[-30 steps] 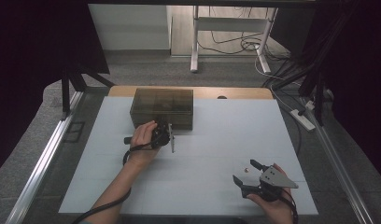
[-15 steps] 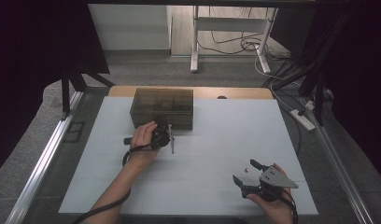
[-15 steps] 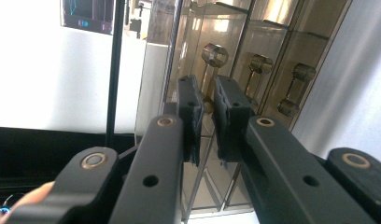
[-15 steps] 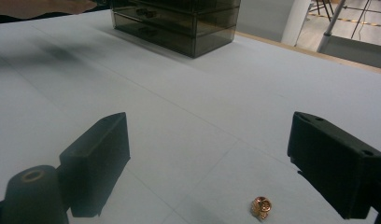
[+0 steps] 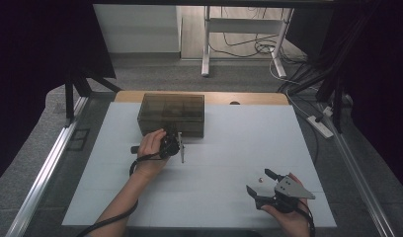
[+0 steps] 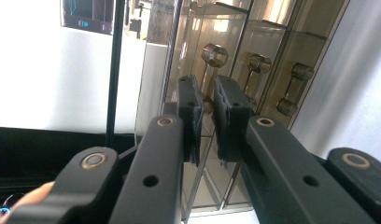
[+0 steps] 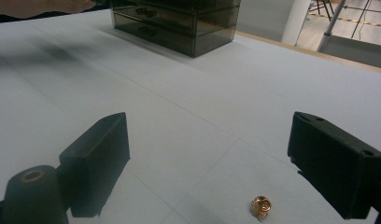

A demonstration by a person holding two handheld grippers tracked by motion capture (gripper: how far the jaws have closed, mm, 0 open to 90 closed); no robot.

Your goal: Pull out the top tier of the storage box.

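Note:
A smoky brown clear drawer box [image 5: 172, 111] stands at the back of the white table [image 5: 229, 148]. My left gripper [image 5: 171, 133] is turned on its side against the box's front. In the left gripper view its jaws [image 6: 206, 109] are nearly together, shut on a small round drawer handle [image 6: 208, 106]; more handles [image 6: 258, 63] show beside it. My right gripper [image 5: 257, 181] rests at the front right, open, level with the table. A small golden bead-like piece [image 5: 260, 180] [image 7: 261, 206] lies on the table between its wide jaws [image 7: 216, 144], touching neither.
The drawer box [image 7: 179, 23] shows far off in the right gripper view. A wooden strip [image 5: 249, 98] edges the table's back. Metal rails [image 5: 46, 168] run along both sides. Beyond the table are a desk frame [image 5: 206, 44], cables and a power strip [image 5: 320, 126] on the floor.

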